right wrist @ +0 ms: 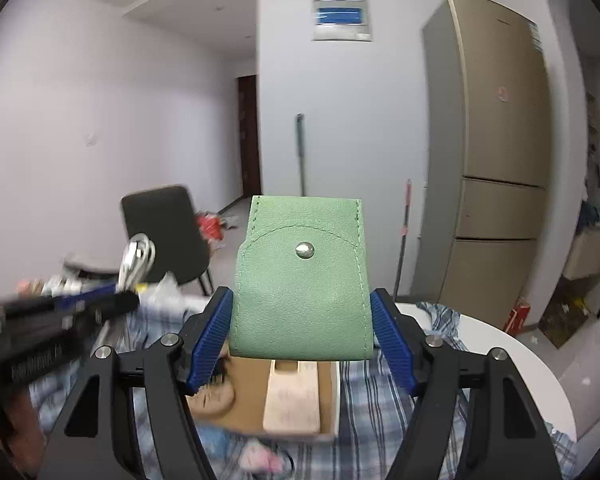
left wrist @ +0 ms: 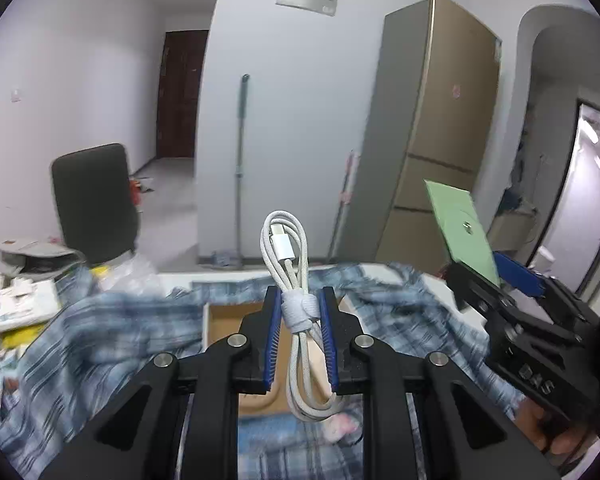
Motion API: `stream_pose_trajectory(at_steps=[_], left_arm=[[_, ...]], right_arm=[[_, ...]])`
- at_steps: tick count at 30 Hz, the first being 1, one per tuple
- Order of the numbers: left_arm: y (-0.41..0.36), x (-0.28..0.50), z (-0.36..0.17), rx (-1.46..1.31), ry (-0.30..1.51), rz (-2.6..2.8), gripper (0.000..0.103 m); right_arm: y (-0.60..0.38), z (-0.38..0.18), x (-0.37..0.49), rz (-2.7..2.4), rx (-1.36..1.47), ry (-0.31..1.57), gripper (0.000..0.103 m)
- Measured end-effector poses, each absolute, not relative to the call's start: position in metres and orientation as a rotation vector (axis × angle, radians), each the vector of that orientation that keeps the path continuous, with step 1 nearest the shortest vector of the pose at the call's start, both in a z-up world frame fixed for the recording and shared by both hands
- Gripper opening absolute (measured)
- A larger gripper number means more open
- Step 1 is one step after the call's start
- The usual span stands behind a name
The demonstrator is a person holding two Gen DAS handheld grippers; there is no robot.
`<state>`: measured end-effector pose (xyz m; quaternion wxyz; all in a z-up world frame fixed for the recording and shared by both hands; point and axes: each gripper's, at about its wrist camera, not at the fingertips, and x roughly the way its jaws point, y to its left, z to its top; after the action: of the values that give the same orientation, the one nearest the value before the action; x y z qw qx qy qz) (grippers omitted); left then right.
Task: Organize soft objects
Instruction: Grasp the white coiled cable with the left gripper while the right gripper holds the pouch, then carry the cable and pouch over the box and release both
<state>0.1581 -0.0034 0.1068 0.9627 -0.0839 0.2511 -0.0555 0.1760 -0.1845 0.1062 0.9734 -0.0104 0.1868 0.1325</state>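
Nearest, the left gripper (left wrist: 300,320) is clamped on a bundled white cable (left wrist: 290,280), its blue pads squeezing the strap at the bundle's middle. The right gripper (right wrist: 300,336) holds a green pouch (right wrist: 300,280) by its sides, snap button facing up. Both hang in the air above a cardboard box (right wrist: 256,384) that sits on a plaid cloth (left wrist: 100,340) covering the table (right wrist: 512,360). What lies inside the box is blurred, perhaps a wooden block. Beyond stand a dark chair (left wrist: 94,200) and a fridge (right wrist: 496,120). The cable could slide out through its strap, and the pouch, gripped only at its edges, could buckle and drop beside the box.
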Motion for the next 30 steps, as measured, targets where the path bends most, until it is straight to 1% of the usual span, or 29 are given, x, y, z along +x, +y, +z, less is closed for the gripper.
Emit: stream_pose_trajectory(at_steps=[3, 6, 11, 18, 25, 30], left_arm=[[0.012, 0.18, 0.099, -0.189, 0.524, -0.069, 0.02], [0.023, 0.2, 0.079, -0.174, 0.569, -0.058, 0.02], [0.025, 0.226, 0.035, -0.159, 0.692, -0.066, 0.02], [0.022, 0.239, 0.008, -0.148, 0.766, -0.063, 0.02], [0.027, 0.256, -0.022, -0.153, 0.842, -0.048, 0.02], [0.025, 0.264, -0.039, -0.163, 0.879, -0.081, 0.02]], right_arm=[[-0.171, 0.115, 0.194, 0.258, -0.047, 0.387, 0.068], [-0.166, 0.11, 0.206, 0.215, -0.067, 0.374, 0.068], [-0.16, 0.074, 0.236, 0.209, -0.027, 0.454, 0.068], [-0.153, 0.007, 0.265, 0.213, -0.03, 0.576, 0.068], [-0.148, -0.02, 0.266, 0.261, -0.092, 0.629, 0.068], [-0.155, -0.027, 0.269, 0.271, -0.08, 0.661, 0.068]])
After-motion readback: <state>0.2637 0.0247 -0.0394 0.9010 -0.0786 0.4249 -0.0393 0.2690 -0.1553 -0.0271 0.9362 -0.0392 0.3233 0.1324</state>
